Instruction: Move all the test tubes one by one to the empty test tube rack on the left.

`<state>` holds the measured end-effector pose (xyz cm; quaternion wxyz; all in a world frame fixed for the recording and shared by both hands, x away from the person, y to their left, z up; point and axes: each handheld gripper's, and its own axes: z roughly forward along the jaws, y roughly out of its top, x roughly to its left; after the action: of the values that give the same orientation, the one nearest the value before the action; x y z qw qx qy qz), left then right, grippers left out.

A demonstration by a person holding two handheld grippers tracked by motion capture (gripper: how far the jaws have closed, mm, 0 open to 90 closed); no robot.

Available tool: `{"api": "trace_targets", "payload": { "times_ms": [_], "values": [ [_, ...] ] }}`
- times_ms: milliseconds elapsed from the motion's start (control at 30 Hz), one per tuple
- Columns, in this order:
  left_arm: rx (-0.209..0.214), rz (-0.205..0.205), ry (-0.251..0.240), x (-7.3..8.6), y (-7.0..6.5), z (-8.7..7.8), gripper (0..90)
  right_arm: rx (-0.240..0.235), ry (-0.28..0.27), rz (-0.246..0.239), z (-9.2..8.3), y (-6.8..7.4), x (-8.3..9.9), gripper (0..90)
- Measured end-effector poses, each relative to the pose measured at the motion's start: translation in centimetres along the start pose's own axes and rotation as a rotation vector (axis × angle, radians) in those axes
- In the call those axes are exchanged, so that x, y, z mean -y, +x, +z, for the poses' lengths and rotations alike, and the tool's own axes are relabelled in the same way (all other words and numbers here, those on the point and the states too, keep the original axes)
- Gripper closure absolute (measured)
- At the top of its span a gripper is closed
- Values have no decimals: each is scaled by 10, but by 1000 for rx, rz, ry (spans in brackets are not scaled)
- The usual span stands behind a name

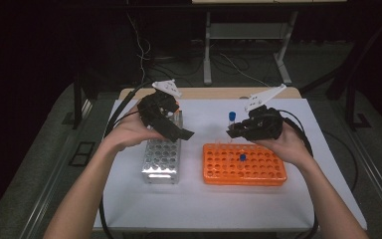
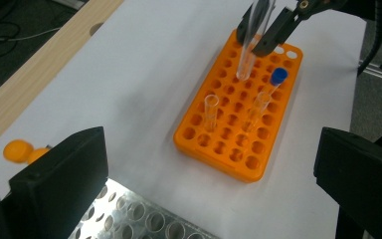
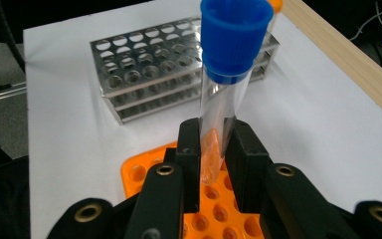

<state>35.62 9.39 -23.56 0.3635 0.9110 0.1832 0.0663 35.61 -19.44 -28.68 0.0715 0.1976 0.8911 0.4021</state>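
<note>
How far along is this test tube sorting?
Partly done. The orange rack already holds a blue-capped tube and an uncapped tube. In hand: the right gripper is shut on another blue-capped test tube, above the rack. The left gripper is open, holding nothing. The metal rack looks empty.

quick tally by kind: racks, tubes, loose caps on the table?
Racks: 2, the orange rack and the metal rack
Tubes: 3, one blue-capped in the right gripper, one blue-capped and one open in the orange rack
Loose orange caps: 2
Total: 7
</note>
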Motion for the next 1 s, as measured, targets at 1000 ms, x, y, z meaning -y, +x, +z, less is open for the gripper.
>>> {"api": "trace_targets", "payload": {
  "times_ms": [1000],
  "values": [
    [93,101,42,-35,-16,10,307,-102,29,-117,36,37,-39,762]
  ]
}}
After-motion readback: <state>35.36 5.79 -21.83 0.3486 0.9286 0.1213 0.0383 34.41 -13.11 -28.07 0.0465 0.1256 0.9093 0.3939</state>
